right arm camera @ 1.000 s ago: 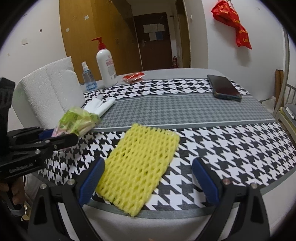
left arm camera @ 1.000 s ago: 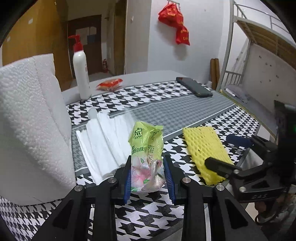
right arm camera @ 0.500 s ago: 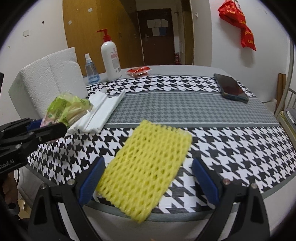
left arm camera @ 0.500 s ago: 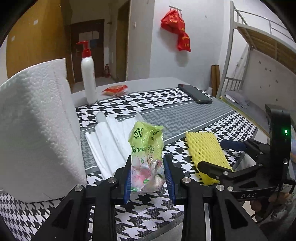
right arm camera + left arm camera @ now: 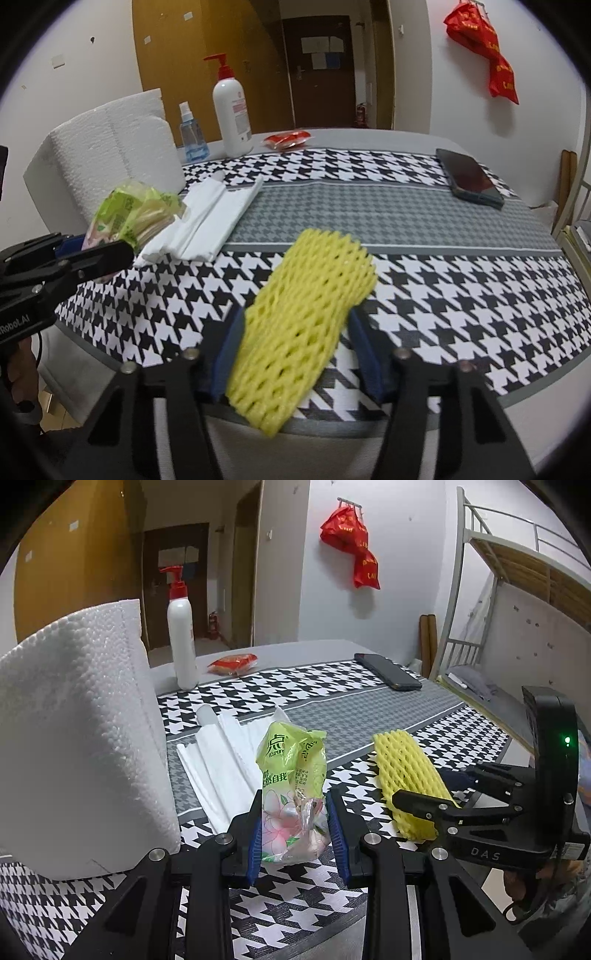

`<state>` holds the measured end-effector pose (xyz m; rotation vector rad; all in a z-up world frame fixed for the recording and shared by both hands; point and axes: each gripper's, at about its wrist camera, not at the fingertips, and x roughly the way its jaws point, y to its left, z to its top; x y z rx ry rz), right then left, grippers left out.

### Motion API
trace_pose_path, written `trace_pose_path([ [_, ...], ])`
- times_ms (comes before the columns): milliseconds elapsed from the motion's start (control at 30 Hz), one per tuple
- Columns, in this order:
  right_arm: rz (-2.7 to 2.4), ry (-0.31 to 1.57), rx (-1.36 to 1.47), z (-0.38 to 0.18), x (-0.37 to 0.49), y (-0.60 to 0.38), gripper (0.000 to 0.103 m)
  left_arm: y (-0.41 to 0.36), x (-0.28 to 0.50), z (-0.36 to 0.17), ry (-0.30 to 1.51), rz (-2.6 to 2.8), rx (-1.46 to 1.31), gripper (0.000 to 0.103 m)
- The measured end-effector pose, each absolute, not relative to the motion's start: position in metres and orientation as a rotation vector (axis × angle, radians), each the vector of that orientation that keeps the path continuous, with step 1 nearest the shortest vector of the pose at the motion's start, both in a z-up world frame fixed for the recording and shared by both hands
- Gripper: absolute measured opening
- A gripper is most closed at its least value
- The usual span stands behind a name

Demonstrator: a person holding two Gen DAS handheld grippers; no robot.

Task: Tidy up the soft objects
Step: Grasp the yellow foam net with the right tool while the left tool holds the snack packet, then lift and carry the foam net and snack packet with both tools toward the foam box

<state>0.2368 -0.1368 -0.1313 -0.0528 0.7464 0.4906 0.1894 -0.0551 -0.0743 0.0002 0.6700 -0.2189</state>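
My left gripper (image 5: pixel 295 829) clamps the green pack (image 5: pixel 293 775) above the table (image 5: pixel 424 221); my right gripper's (image 5: pixel 295 350) jaws are closing on the yellow net (image 5: pixel 306 332) at the table's edge.

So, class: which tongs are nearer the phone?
Right. The right tongs, closing around the yellow foam net, sit nearer the phone; the left tongs sit further left.

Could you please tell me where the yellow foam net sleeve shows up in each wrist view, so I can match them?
Left wrist view: yellow foam net sleeve at right of centre, in the right claw.
Right wrist view: sleeve at bottom centre, between the closing blue pads.
Shared landmark: the white pump bottle at the table's far side.
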Motion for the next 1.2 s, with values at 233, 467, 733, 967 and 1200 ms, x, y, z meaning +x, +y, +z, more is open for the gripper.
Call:
trace_pose_path([
  [233,0.524,0.748,-0.057,-0.130,0.233,-0.128,0.027,-0.052,0.184,-0.072,0.665,-0.216,-0.004,0.033],
  [467,0.490,0.728,-0.048,-0.119,0.231,-0.130,0.024,-0.047,0.175,-0.066,0.641,-0.213,-0.008,0.033],
  [733,0.480,0.678,-0.049,-0.103,0.221,-0.130,0.025,-0.041,0.164,-0.052,0.600,-0.204,-0.002,0.033],
  [967,0.474,0.635,-0.019,-0.086,0.211,-0.134,0.025,-0.034,0.148,-0.042,0.570,-0.193,-0.001,0.033],
  [1200,0.478,0.594,-0.012,-0.070,0.202,-0.129,0.025,-0.026,0.135,-0.028,0.530,-0.186,0.013,0.033],
])
